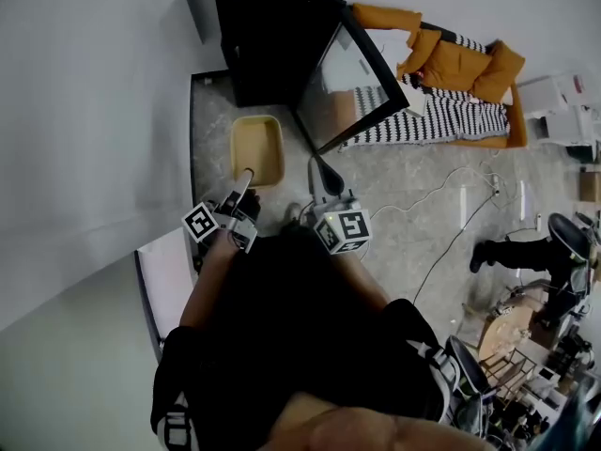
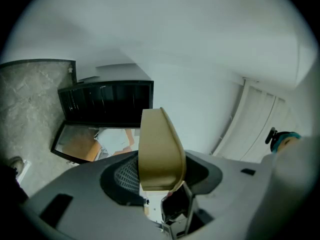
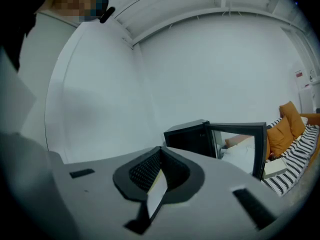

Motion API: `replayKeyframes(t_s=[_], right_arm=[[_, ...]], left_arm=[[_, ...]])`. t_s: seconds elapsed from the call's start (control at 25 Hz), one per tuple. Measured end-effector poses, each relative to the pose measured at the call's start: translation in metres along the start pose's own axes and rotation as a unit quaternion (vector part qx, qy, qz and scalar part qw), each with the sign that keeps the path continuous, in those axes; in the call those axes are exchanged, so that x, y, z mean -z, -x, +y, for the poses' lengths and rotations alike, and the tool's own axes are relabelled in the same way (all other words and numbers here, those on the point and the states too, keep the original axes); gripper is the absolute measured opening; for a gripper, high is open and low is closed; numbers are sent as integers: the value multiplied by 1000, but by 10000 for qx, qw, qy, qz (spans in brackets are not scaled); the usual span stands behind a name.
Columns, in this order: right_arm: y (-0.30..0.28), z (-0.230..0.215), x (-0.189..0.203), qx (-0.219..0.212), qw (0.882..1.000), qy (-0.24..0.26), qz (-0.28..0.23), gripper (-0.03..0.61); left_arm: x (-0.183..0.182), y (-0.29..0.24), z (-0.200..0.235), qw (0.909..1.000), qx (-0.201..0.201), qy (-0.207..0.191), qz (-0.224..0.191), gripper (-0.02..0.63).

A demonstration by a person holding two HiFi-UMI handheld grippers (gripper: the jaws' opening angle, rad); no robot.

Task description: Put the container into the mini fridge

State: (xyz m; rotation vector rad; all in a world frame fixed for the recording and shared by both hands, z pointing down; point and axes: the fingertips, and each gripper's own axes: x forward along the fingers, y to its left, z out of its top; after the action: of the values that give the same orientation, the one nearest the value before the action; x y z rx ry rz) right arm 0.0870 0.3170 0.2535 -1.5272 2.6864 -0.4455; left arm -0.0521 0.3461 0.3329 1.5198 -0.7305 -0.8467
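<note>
Your left gripper (image 1: 246,178) has its fingers clamped on the near rim of the tan container (image 1: 256,148). In the left gripper view that wall stands edge-on between the pads. The tub hangs over the speckled floor (image 1: 211,134), out at 12 o'clock from your hands. The black mini fridge (image 1: 272,26) is further along at 12 o'clock from the container and not touching it. Its glass door (image 1: 349,83) is swung wide open toward 2 o'clock. Your right gripper (image 3: 159,164) floats just to the 3 o'clock side of the left one, fingers pinched together with nothing in them.
</note>
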Motion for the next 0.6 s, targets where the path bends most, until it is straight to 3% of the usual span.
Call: replayKeyframes(t_s=[0.6], right_arm=[[-15,25,4,161,9998,132,-77,2]], left_arm=[[-24,27,6,9999,14,152,-69,204]])
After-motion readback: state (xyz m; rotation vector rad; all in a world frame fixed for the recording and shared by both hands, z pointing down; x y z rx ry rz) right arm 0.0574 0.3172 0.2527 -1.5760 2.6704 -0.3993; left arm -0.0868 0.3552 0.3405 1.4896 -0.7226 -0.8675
